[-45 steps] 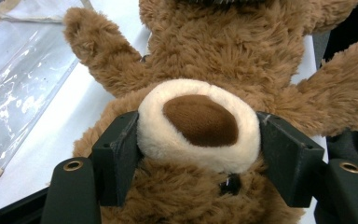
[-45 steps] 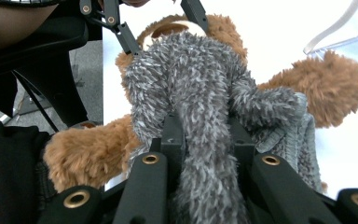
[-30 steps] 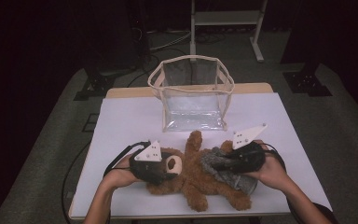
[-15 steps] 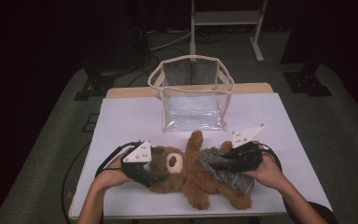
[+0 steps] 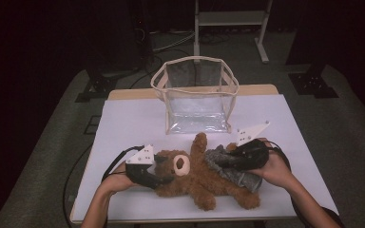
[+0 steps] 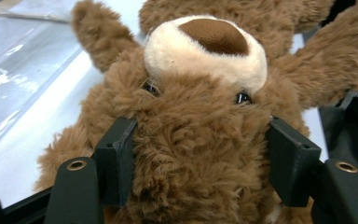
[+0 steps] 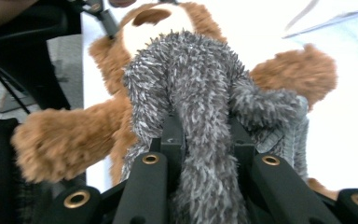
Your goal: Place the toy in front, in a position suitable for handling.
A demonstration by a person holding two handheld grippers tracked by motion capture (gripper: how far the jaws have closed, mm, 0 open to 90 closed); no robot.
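While the fluffy brown teddy bear [image 5: 197, 178] lies face-up on the white tabletop [image 5: 133, 118], the left tool [image 6: 198, 163], its jaws having just been closing, clamps the head to steady it. Further right, the right tool [image 7: 200, 140] pinches the grey fuzzy knitted garment [image 7: 191, 79], probably for dressing it.

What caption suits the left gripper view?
Hand-held gripper clamps a brown teddy bear's fuzzy head.

A white-topped table [image 5: 133, 123] (wooden edge showing at the far side) carries a clear plastic bag [image 5: 197, 97] standing upright toward the far middle and a brown teddy bear [image 5: 195, 178] lying along the near edge.
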